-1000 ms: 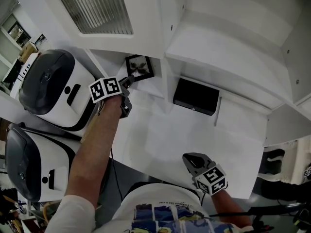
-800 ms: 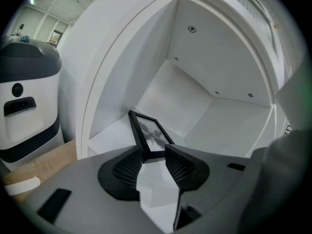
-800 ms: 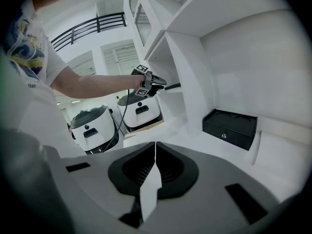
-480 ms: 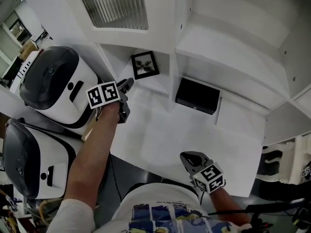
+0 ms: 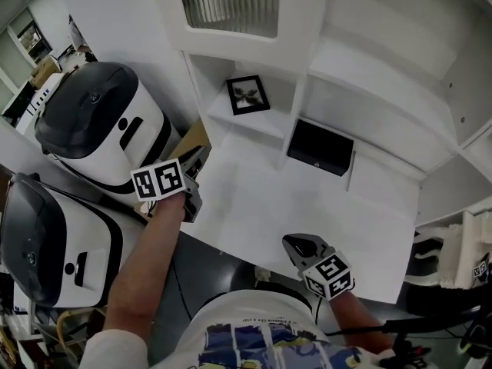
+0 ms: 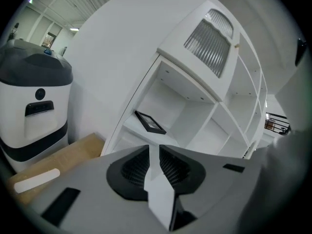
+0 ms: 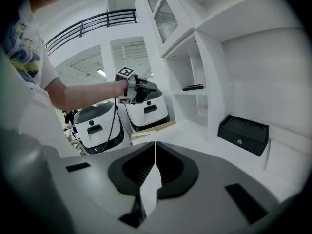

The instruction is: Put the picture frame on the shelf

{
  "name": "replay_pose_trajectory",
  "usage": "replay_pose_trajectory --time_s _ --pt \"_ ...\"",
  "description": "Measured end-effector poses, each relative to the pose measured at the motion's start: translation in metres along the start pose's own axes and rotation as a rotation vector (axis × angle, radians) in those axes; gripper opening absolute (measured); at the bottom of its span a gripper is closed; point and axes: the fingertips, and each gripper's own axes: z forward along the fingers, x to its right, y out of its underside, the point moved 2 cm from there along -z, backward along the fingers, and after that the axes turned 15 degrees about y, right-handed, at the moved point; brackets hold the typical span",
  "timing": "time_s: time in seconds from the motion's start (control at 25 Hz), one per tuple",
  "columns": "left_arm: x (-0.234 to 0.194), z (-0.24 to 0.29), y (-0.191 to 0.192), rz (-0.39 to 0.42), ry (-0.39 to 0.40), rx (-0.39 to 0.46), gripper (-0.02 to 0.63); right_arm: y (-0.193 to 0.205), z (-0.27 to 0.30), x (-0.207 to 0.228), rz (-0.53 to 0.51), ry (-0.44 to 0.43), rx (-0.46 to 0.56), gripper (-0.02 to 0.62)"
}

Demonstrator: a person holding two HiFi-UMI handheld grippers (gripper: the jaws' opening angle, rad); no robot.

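The black picture frame [image 5: 247, 95] lies flat on the white shelf board [image 5: 227, 119] in the left cubby; it also shows in the left gripper view [image 6: 150, 123] and far off in the right gripper view [image 7: 193, 87]. My left gripper [image 5: 197, 157] hangs well back from the frame, at the table's left edge. Its jaws [image 6: 154, 148] are closing, a narrow gap remains and nothing is between them. My right gripper [image 5: 297, 245] sits low near the table's front edge, shut and empty [image 7: 155, 144].
A black box [image 5: 320, 147] stands in the neighbouring cubby at table level. Two white machines with dark tops [image 5: 92, 129] [image 5: 38, 237] stand left of the white table [image 5: 307, 206]. A light wooden board [image 6: 53, 160] lies between them and the shelf unit.
My left gripper has drawn back from the frame toward the table's left edge. The frame stays on the shelf. The view has shifted, and the right gripper has barely moved.
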Motion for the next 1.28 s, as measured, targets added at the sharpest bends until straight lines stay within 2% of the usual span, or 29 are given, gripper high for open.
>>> replay_pose_trajectory --time_s 0.2,0.4,0.64,0.84,1.04,1.28 --pt "0.017 -0.048 0.030 0.005 0.041 -0.013 0.036 -0.005 0.000 -0.024 -0.009 0.013 0.008 0.029" --pt "0.044 -0.097 0.065 0.026 0.128 -0.043 0.014 -0.009 -0.006 -0.059 -0.025 0.022 0.026 0.029" --pt "0.083 -0.153 0.106 0.129 0.213 -0.113 0.012 -0.004 -0.019 -0.097 -0.034 0.038 0.028 0.029" --pt "0.112 -0.196 0.147 0.216 0.252 -0.207 0.012 0.006 -0.028 -0.135 -0.053 0.031 0.019 0.029" --pt "0.131 -0.236 0.180 0.262 0.256 -0.251 0.012 0.017 -0.040 -0.168 -0.071 0.025 0.011 0.028" --pt "0.153 -0.266 0.222 0.306 0.300 -0.310 0.012 0.028 -0.051 -0.196 -0.075 0.020 0.009 0.026"
